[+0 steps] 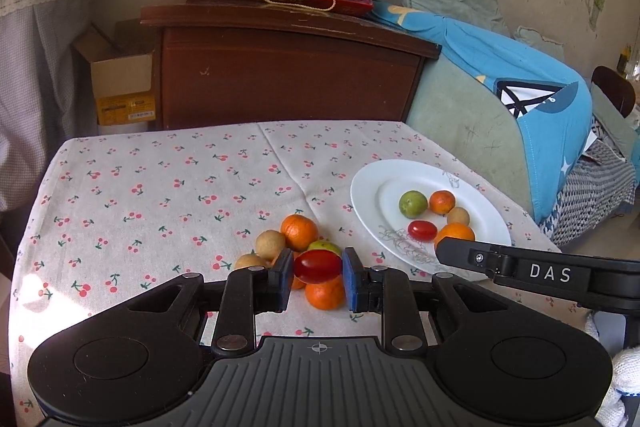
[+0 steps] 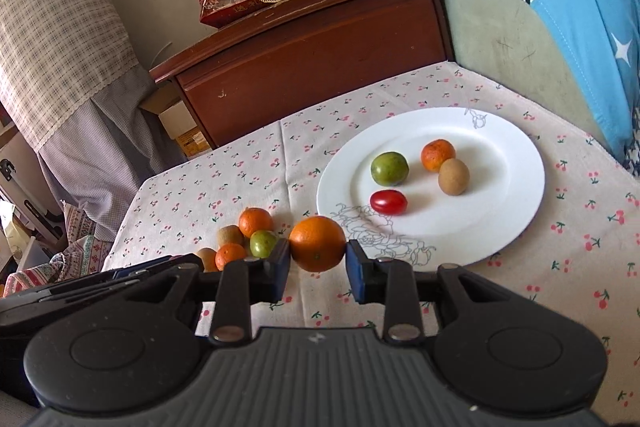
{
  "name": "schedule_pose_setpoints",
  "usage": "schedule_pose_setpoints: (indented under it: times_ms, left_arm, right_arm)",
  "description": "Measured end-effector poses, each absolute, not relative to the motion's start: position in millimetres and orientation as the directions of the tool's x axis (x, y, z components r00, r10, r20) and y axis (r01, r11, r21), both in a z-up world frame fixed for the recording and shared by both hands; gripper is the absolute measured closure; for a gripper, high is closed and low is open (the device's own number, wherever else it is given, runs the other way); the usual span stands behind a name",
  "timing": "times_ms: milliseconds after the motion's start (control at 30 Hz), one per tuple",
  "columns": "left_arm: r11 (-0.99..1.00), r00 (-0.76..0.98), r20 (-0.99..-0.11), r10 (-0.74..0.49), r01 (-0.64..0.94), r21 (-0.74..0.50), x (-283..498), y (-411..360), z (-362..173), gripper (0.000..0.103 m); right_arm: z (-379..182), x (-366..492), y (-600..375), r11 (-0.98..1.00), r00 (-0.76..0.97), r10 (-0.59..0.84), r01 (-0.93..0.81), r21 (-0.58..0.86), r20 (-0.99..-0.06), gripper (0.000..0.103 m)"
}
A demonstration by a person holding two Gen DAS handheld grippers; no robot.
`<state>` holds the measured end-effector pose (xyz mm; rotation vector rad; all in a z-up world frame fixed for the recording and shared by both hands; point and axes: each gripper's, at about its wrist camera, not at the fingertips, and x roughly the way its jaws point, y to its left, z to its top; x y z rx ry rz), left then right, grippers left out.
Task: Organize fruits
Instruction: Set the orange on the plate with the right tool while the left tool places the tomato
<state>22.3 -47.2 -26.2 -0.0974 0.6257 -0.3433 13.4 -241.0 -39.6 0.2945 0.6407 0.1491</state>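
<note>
Above the cherry-print tablecloth (image 1: 160, 187), a glossy red cherry tomato (image 1: 318, 266) is pinched by the left gripper (image 1: 318, 277), a round orange mandarin (image 2: 317, 243) by the right gripper (image 2: 318, 269), near the white plate (image 2: 516, 163).

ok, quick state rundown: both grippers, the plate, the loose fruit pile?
left gripper: shut on a red cherry tomato, held above the pile
right gripper: shut on an orange, near the plate's edge
plate: upright on the tablecloth, holding four fruits: green, orange, brown, red
loose fruit pile: on the cloth left of the plate, not yet moved
</note>
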Motion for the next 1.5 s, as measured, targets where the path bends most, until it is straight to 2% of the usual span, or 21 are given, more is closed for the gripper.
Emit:
schedule_pose_setpoints:
  times_ms: [267, 567, 1033, 1100, 1167, 1300, 1367, 1500]
  left_arm:
    - [0.903, 0.724, -0.539, -0.429, 0.351, -0.248, 41, -84, -20, 0.08]
    - [0.868, 0.657, -0.575, -0.488, 0.437, -0.237, 53, -149, -36, 0.08]
    - [0.865, 0.629, -0.629, -0.458, 0.478, -0.152, 77, -191, -54, 0.079]
    - [0.863, 0.628, -0.63, -0.456, 0.485, -0.142, 79, -192, -52, 0.077]
    - [0.863, 0.631, -0.626, -0.459, 0.483, -0.147, 81, -190, -47, 0.065]
    - [0.862, 0.633, -0.613, -0.473, 0.477, -0.172, 82, -180, -37, 0.056]
    - [0.862, 0.632, -0.614, -0.473, 0.475, -0.176, 81, -173, -33, 0.047]
    - [0.87, 0.626, -0.634, -0.454, 0.464, -0.164, 79, -155, -27, 0.042]
  right_arm:
    - [-15, 40, -291, 0.951, 0.797, 0.185, 0.001, 0.308, -0.575, 0.073]
    - [-34, 60, -345, 0.896, 0.772, 0.095, 0.209, 0.392, -0.629, 0.073]
    - [-53, 81, -356, 0.86, 0.732, 0.093, 0.283, 0.426, -0.675, 0.071]
    - [-53, 82, -358, 0.852, 0.736, 0.094, 0.288, 0.437, -0.67, 0.07]
    - [-52, 82, -358, 0.847, 0.74, 0.099, 0.289, 0.447, -0.665, 0.07]
    - [-47, 80, -358, 0.838, 0.751, 0.114, 0.278, 0.469, -0.65, 0.069]
    - [-44, 79, -356, 0.844, 0.759, 0.113, 0.268, 0.465, -0.641, 0.067]
    - [-38, 76, -347, 0.858, 0.769, 0.124, 0.235, 0.458, -0.627, 0.062]
